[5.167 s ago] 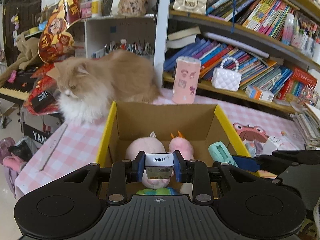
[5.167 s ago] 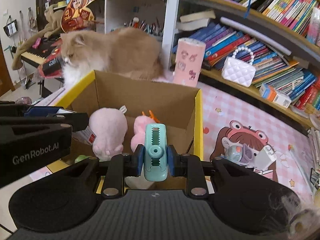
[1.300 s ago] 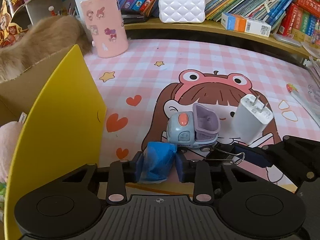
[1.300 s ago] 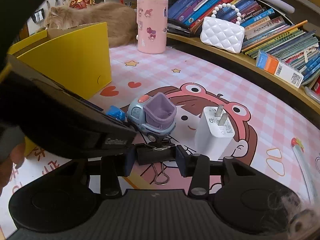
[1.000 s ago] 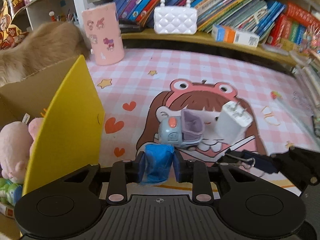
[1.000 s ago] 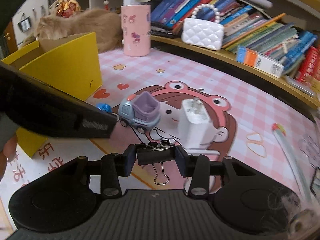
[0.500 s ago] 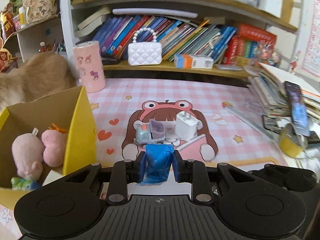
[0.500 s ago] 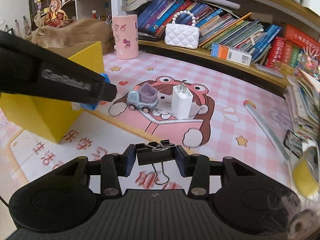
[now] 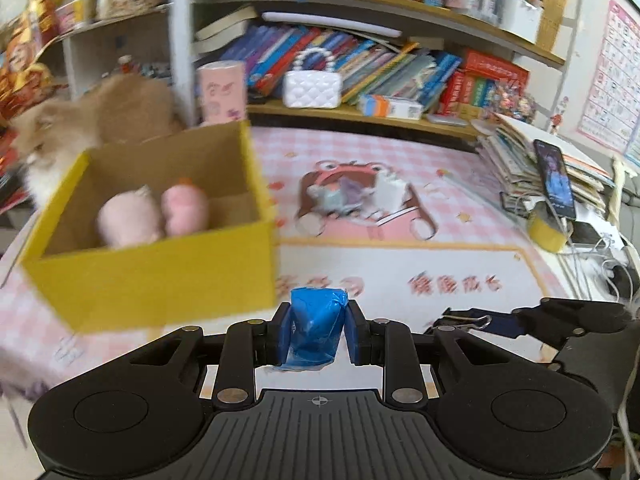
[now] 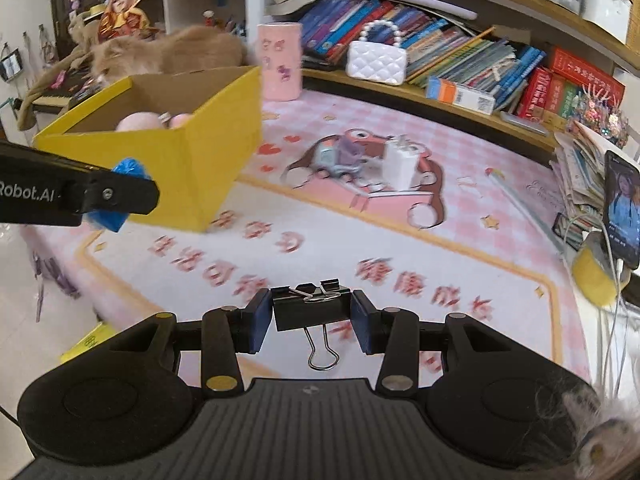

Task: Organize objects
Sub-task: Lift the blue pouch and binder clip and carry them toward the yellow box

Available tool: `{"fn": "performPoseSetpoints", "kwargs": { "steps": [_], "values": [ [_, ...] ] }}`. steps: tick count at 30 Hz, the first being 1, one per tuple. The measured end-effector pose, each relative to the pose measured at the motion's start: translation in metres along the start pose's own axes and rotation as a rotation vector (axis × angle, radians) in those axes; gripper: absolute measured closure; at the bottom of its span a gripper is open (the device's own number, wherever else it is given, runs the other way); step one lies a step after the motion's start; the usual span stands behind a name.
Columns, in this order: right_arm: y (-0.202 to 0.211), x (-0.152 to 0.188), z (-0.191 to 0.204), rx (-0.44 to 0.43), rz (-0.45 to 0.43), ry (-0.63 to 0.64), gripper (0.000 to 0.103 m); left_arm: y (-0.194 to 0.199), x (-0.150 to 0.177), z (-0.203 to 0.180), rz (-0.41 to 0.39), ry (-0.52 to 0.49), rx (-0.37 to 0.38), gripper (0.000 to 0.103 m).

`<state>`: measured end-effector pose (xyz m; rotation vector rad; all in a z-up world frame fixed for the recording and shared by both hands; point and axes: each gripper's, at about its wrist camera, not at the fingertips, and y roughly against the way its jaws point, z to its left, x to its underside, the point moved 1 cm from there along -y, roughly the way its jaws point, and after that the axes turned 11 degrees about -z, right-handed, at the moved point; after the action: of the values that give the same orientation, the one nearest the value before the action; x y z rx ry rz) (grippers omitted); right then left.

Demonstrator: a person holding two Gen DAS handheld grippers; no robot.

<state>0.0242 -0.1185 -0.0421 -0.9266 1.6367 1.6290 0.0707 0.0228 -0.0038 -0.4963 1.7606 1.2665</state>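
Note:
My left gripper (image 9: 317, 334) is shut on a crumpled blue wrapped lump (image 9: 316, 330), held in the air in front of the yellow cardboard box (image 9: 160, 276). Seen from the right wrist, that blue lump (image 10: 120, 196) hangs beside the box's (image 10: 192, 160) near wall. My right gripper (image 10: 312, 322) is shut on a black binder clip (image 10: 312, 310), whose wire handle dangles below. Two pink plush toys (image 9: 156, 216) lie in the box. A small toy car (image 10: 336, 158) and a white charger plug (image 10: 400, 164) stand on the pink mat (image 10: 360, 240).
An orange cat (image 10: 168, 54) lies behind the box. A pink cup (image 10: 278, 62), a white quilted purse (image 10: 376, 62) and book shelves line the back. At the right are a phone (image 10: 620, 208), a yellow holder, cables and stacked books.
Both grippers have pulled back and up from the mat with their loads. The box has come into fuller view at the left, while the toy car and charger now look farther away.

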Motion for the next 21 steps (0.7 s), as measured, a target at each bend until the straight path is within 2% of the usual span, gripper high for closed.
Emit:
{"fn": "performPoseSetpoints", "kwargs": {
  "steps": [10,15,21],
  "values": [
    [0.021,-0.002,0.087,-0.063,-0.024,0.076,0.063,0.054,0.031,0.078,-0.007,0.071,-0.107,0.078],
    [0.026,-0.006,0.125,-0.097,-0.041,0.095,0.063,0.072,0.036,0.103,-0.031,0.079,-0.132,0.078],
    [0.027,-0.015,0.152,-0.114,-0.060,0.098,0.063,0.085,0.035,0.123,-0.064,0.085,-0.139,0.078]
  ]
}}
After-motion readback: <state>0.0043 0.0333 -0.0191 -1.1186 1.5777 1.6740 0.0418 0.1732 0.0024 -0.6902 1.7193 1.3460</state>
